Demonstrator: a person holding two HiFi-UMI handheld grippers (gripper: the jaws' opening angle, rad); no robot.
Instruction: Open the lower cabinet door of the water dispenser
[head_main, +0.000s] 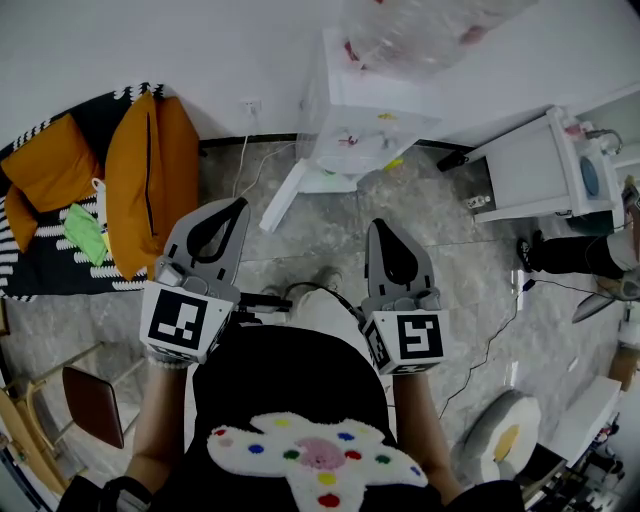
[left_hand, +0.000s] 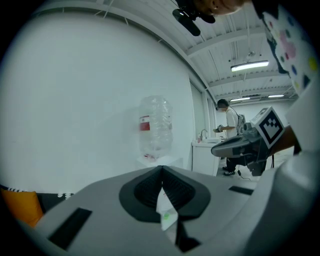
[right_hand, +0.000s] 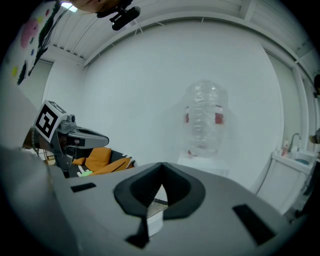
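In the head view, the white water dispenser stood against the wall at the top, a clear bottle upended on it. A white panel angled out over the grey floor from its foot; whether that was the lower door could not be told. The left claw and right claw hung side by side, well short of the dispenser, both pointing toward it. Each had its jaws pressed together on nothing. Orange cushions lay at the left and a white cabinet stood at the right.

In the left gripper view, the jaws met in a closed seam, with nothing between them. The bottle rose straight ahead beyond them, well apart. The right claw showed at the right, and a person stood by a sink far behind.

In the right gripper view, the jaws were likewise together and empty. The bottle and the dispenser's top stood ahead, slightly right, and the left claw showed at the left before an orange cushion.
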